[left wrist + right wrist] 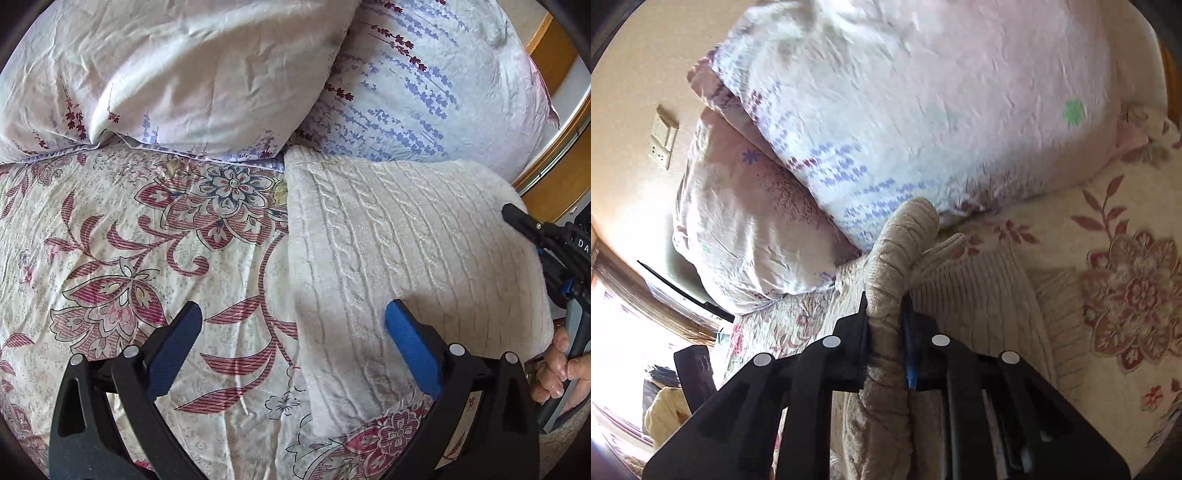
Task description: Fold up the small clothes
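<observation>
One cream cable-knit sweater [406,258] lies flat on the floral bedspread [129,240], just below two pillows [184,74]. Soft, floppy and light, probably drapes; best taken at edges or corners. Right gripper [886,332] pinches a bunched knit edge; left gripper [293,332] is spread wide, empty, over the sweater's near-left edge. Pillows crowd the far side.

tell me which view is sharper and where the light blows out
Left wrist view is sharper: the cable knit of the cream sweater reads crisply, with soft shadows under the open left gripper. Right wrist view is motion-blurred across the pillows, and the window at lower left is blown out white.
</observation>
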